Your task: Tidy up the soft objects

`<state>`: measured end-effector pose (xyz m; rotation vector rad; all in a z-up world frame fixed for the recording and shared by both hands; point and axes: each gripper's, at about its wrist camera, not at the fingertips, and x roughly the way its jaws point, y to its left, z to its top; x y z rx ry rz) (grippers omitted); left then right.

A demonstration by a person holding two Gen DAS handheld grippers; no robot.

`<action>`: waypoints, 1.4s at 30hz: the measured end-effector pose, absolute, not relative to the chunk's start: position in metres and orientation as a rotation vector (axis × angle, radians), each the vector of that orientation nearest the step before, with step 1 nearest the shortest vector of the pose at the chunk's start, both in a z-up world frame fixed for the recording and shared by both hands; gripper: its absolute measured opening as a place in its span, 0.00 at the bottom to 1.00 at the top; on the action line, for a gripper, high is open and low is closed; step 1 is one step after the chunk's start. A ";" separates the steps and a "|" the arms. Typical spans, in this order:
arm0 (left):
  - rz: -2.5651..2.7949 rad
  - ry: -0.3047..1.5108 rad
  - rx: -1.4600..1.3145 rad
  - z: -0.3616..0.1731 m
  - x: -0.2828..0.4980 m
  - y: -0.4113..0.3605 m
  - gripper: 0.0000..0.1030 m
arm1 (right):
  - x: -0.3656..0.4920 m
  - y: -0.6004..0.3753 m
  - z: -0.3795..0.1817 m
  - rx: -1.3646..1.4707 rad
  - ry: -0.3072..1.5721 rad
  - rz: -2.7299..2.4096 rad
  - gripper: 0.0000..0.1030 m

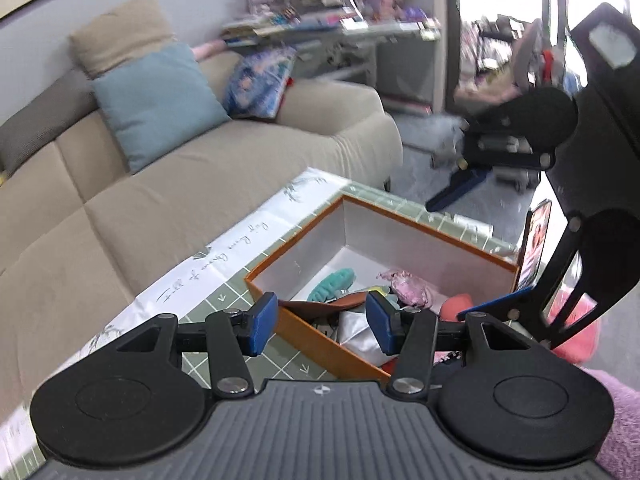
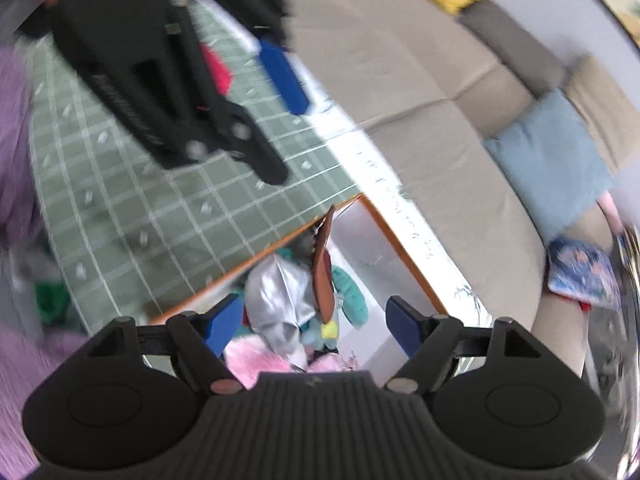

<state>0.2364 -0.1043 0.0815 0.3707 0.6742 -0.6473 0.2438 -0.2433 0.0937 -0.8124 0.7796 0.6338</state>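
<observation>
An orange box (image 1: 420,224) with a white inside stands on the green grid mat; it also shows in the right wrist view (image 2: 384,232). Inside lie a teal plush (image 1: 330,282), a pink plush (image 1: 412,288), a silver soft object (image 1: 358,332) and a brown piece (image 1: 320,306). The silver object (image 2: 276,292), brown piece (image 2: 324,276) and teal plush (image 2: 352,296) show in the right wrist view too. My left gripper (image 1: 322,322) is open and empty over the box's near corner. My right gripper (image 2: 310,330) is open and empty above the box's contents.
A beige sofa (image 1: 160,192) with a light blue cushion (image 1: 156,104) runs beside the table. The green grid mat (image 2: 132,184) covers the table. A phone (image 1: 534,248) stands behind the box. A red object (image 1: 576,332) lies at the right. Cluttered shelves (image 1: 332,12) stand behind.
</observation>
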 end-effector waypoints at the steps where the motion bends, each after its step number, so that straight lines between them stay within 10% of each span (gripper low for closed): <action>1: -0.636 0.661 0.347 0.082 0.230 -0.097 0.58 | 0.239 -0.241 0.094 -0.782 0.773 0.610 0.76; 23: -0.183 0.469 0.081 0.034 0.081 0.010 0.58 | 0.085 -0.182 0.042 0.005 0.540 0.030 0.84; 42: -0.017 0.518 0.096 -0.004 0.042 0.021 0.89 | 0.053 -0.152 0.007 -0.111 0.459 -0.020 0.97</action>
